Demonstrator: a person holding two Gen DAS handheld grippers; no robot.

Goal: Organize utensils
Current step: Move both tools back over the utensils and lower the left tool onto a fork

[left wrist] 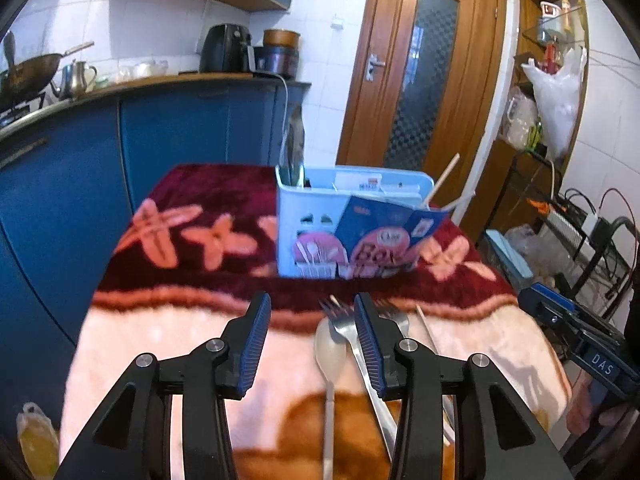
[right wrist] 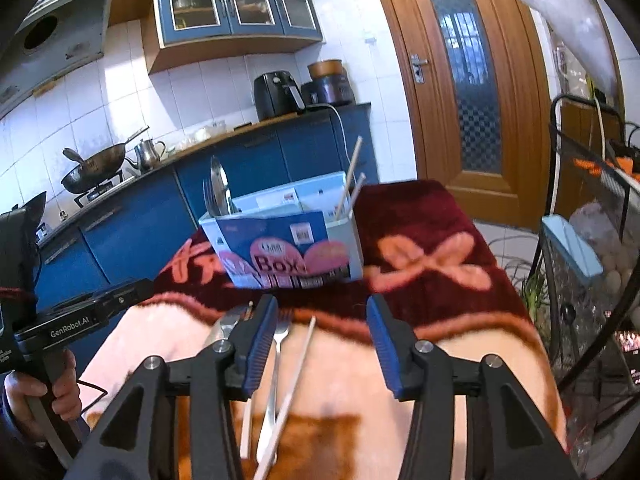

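Observation:
A light blue utensil box (left wrist: 308, 208) with a printed paper label stands on the blanket-covered table (left wrist: 180, 340). Metal cutlery stands in its left end and two chopsticks (left wrist: 442, 180) in its right end. My left gripper (left wrist: 311, 299) is open low over the table's near part; a spoon (left wrist: 330, 350) and a fork (left wrist: 340, 314) lie below its gap, untouched. A second fork (left wrist: 396, 318) and a chopstick (left wrist: 428, 330) lie just right of it. My right gripper (right wrist: 322, 302) is open above a fork (right wrist: 280, 334) and a chopstick (right wrist: 300, 364), with the box (right wrist: 340, 236) beyond.
Blue kitchen cabinets (left wrist: 168, 132) run along the left, with a wok, a kettle and an air fryer on the counter. A wooden door (left wrist: 420, 80) stands behind the table. A black wire rack (right wrist: 580, 280) with bags stands to the right. A hand (right wrist: 40, 392) holds the left gripper's handle.

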